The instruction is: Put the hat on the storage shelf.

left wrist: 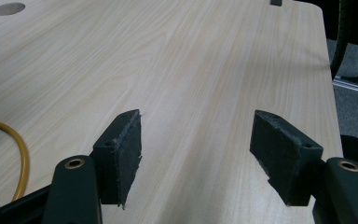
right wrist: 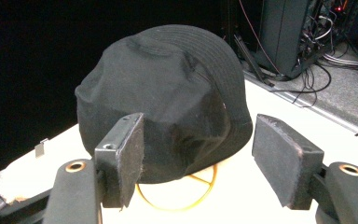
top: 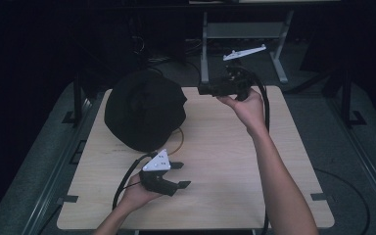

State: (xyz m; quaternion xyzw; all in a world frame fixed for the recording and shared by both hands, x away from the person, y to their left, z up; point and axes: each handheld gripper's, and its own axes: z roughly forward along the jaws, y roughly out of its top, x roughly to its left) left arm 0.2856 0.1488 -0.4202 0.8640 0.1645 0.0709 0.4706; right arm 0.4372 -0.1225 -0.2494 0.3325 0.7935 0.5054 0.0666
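A black bucket hat lies crown up at the table's back left, over a yellow wire ring that pokes out beneath its brim. My left gripper sits low over the table near the front, jaws open, with only bare wood between its pads. My right gripper is held above the table's far edge, pointing left at the hat. Its jaws are open and apart from the hat, nothing between the pads. The yellow ring shows under the hat.
The light wooden table has bare room across its middle and right. A metal stand and dark equipment with cables are on the floor behind the table. Black cables trail from both grippers.
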